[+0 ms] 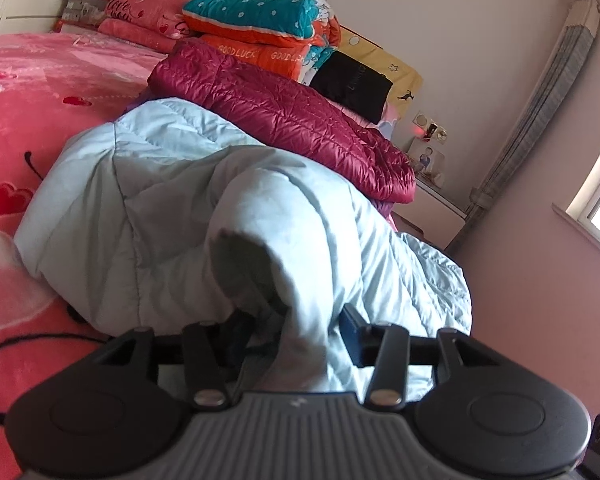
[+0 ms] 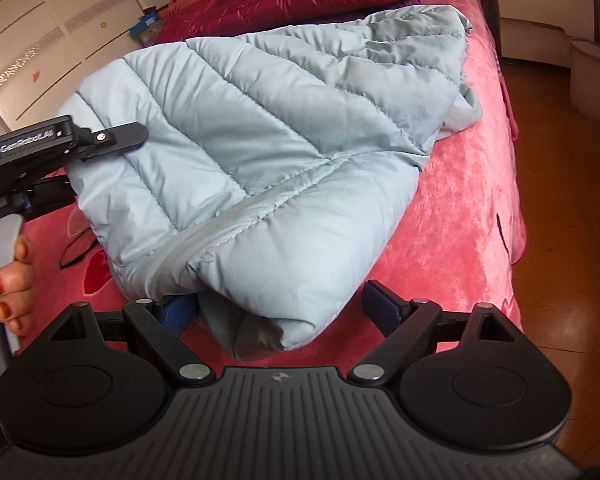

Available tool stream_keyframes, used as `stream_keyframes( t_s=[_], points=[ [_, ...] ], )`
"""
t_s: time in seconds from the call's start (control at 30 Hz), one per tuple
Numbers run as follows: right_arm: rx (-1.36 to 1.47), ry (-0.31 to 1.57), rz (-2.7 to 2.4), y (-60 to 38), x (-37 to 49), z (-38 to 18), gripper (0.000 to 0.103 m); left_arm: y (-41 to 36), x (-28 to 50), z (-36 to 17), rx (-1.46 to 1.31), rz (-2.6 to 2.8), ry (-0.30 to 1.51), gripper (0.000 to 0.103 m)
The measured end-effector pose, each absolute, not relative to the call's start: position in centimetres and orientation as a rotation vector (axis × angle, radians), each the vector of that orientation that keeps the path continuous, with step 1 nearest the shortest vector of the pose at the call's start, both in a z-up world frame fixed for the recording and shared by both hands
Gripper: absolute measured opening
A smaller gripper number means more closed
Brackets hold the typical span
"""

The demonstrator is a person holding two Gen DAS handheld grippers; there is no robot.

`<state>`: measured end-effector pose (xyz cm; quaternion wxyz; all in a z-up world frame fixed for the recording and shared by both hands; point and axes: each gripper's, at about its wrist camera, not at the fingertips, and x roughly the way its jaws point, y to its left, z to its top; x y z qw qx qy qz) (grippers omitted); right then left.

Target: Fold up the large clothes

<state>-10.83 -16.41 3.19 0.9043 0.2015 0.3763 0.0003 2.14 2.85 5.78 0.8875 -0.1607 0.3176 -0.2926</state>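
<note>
Your pale blue quilted jacket point(image 2: 260, 152) lies folded in a thick bundle on the pink heart-printed blanket point(image 2: 460, 208) of the bed, near its edge. Your right gripper point(image 2: 284, 312) stands spread wide, its fingers on either side of the bundle's near corner and not pressing on it. Your left gripper point(image 1: 296, 328) has a bunched fold of the jacket between its partly spread fingers; whether the pads grip it you cannot tell. Behind the jacket lies a maroon puffer coat point(image 1: 284, 108), then stacked bedding point(image 1: 260, 28) by the headboard.
</note>
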Motion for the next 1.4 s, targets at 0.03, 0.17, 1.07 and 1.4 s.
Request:
stream_keyframes(
  t_s=[0.03,0.17,1.07,1.4],
  points=[
    [0.427,0.779,0.010,-16.2,-10.7,3.3,0.103,2.9,2.1,5.8,-0.339,-0.614,0.660,0.042],
    [0.479,0.782,0.034,-16.5,-10.9,3.6,0.103,2.9,2.2,5.9,-0.351,-0.625,0.660,0.023],
    [0.109,0.424,-0.249,-14.2,-16.5,13.1,0.011,8.2,-6.5,18.6,-0.482,-0.600,0.273,0.002],
    [0.028,0.095,-0.243,-12.3,-22.5,22.9,0.011,11.4,-10.1,23.7,-0.473,-0.542,0.150,0.002]
  ],
)
